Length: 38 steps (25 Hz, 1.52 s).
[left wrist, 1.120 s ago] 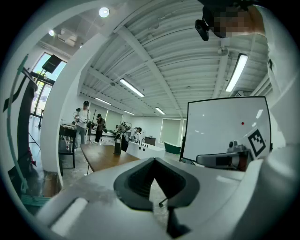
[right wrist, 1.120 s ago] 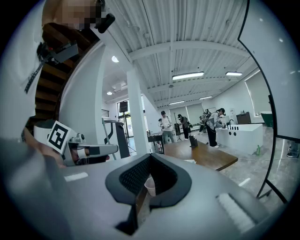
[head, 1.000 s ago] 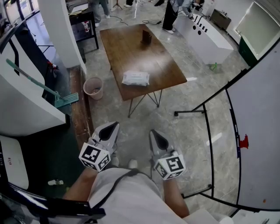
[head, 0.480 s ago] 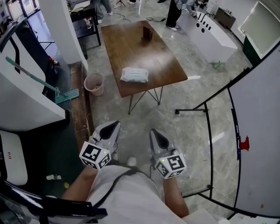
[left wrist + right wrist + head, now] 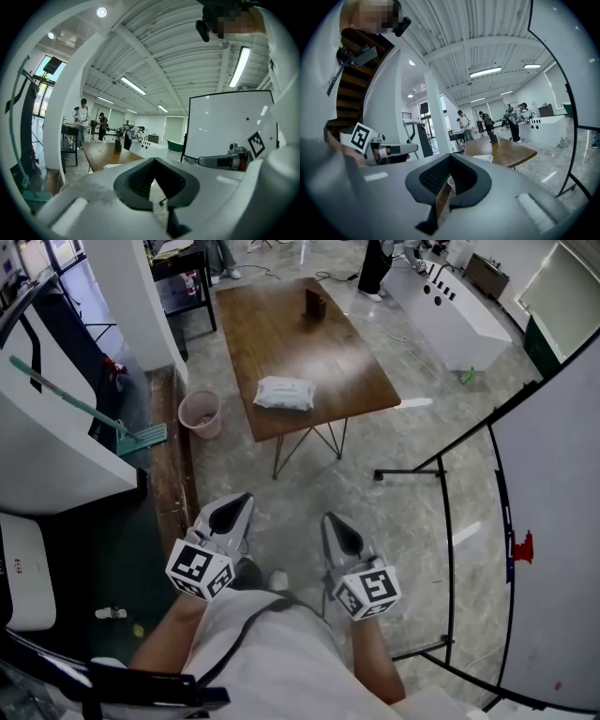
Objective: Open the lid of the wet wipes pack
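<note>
The white wet wipes pack (image 5: 284, 393) lies flat near the near edge of a brown wooden table (image 5: 281, 334), its lid down; it also shows small and far off in the left gripper view (image 5: 110, 166) and the right gripper view (image 5: 483, 158). My left gripper (image 5: 234, 505) and right gripper (image 5: 333, 524) hang side by side over the floor, well short of the table, pointing toward it. Both are shut with nothing between their jaws. From its own camera each gripper (image 5: 154, 161) (image 5: 449, 159) shows jaws that meet.
A dark box (image 5: 313, 304) stands at the table's far end. A pink bin (image 5: 198, 413) and a green mop (image 5: 141, 439) sit left of the table. A whiteboard on a black stand (image 5: 450, 484) lines the right side. People work at the back.
The table and the pack have drifted slightly up and left in the head view as the person steps along. Both grippers keep the same shut pose side by side.
</note>
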Each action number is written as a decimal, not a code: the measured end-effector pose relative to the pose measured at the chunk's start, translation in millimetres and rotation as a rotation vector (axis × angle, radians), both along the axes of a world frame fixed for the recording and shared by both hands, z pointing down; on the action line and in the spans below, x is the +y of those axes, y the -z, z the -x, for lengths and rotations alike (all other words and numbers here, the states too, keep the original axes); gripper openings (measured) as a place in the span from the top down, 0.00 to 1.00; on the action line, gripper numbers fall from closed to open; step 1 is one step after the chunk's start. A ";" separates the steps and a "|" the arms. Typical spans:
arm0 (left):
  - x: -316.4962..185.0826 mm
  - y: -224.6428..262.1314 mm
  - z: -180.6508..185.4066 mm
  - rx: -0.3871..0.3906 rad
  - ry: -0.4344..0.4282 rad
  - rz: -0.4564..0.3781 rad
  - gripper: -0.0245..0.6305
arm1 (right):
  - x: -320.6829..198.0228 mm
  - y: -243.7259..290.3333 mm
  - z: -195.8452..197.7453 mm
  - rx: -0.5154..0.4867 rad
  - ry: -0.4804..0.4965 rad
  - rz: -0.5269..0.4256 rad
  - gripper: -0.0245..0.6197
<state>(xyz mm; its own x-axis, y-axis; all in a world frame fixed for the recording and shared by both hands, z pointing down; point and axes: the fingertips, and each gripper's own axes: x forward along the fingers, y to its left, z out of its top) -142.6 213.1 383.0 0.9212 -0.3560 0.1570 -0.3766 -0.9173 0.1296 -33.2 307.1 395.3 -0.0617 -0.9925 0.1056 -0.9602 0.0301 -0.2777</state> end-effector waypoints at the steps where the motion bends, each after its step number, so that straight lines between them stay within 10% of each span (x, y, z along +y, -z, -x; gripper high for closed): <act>1: 0.1 -0.2 -0.7 0.000 0.000 0.001 0.96 | 0.1 -0.3 -1.4 0.000 -0.002 0.000 0.95; 38: -206.0 -11.9 -91.0 0.025 -0.105 0.042 0.96 | -196.9 4.5 -67.2 0.094 -0.025 0.087 0.95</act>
<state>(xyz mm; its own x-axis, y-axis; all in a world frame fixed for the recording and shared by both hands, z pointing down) -51.6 7.2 394.9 0.9568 -0.2513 0.1462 -0.2752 -0.9449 0.1772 34.0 110.1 390.8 -0.0231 -0.9805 0.1951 -0.9823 -0.0141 -0.1870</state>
